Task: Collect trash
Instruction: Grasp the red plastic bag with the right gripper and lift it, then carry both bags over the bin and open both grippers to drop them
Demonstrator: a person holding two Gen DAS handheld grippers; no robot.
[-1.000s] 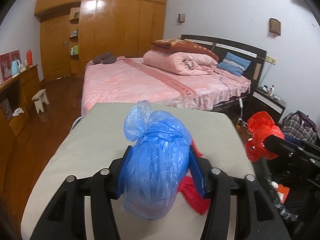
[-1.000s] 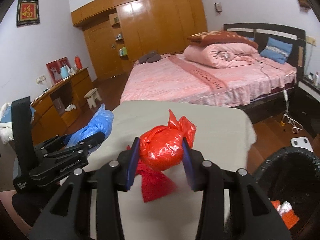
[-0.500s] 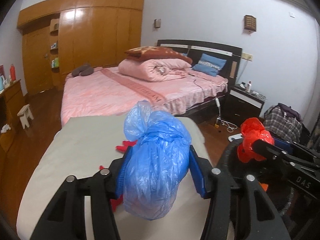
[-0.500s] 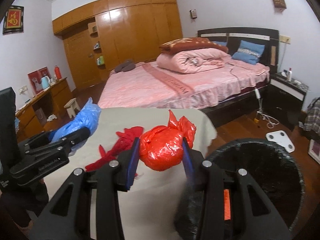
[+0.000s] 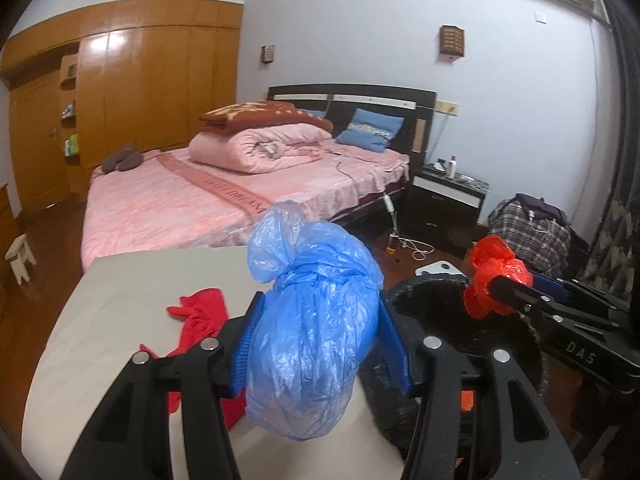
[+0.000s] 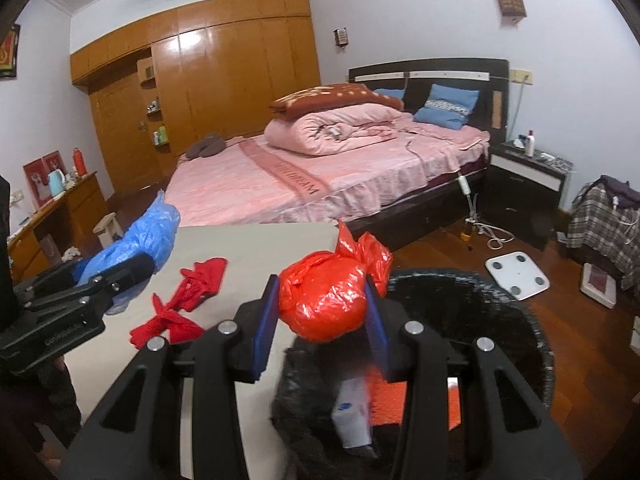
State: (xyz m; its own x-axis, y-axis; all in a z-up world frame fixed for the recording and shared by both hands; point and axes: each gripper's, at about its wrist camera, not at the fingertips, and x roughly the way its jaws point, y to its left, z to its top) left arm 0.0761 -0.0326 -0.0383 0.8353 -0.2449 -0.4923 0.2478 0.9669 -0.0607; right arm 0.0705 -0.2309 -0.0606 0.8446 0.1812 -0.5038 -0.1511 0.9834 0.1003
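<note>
My left gripper (image 5: pixel 320 344) is shut on a knotted blue plastic bag (image 5: pixel 312 320), held above the right edge of the grey table (image 5: pixel 132 280). My right gripper (image 6: pixel 322 316) is shut on a knotted red plastic bag (image 6: pixel 326 300), held over the near rim of the black-lined trash bin (image 6: pixel 480 308). The bin also shows in the left wrist view (image 5: pixel 436 300), with the red bag (image 5: pixel 494 280) above it. The blue bag shows at the left of the right wrist view (image 6: pixel 144 240). A red rag (image 6: pixel 184 300) lies on the table.
The bin holds a white packet (image 6: pixel 352 412) and orange scraps. A pink bed (image 6: pixel 320 176) stands beyond the table, a black nightstand (image 6: pixel 524 188) to its right. A white scale (image 6: pixel 516 272) and a plaid bag (image 6: pixel 604 216) are on the wooden floor.
Both grippers have swung right with their bags. The bin has come into full view, and the red bag is now over its rim. The red rag has come out from under the bags.
</note>
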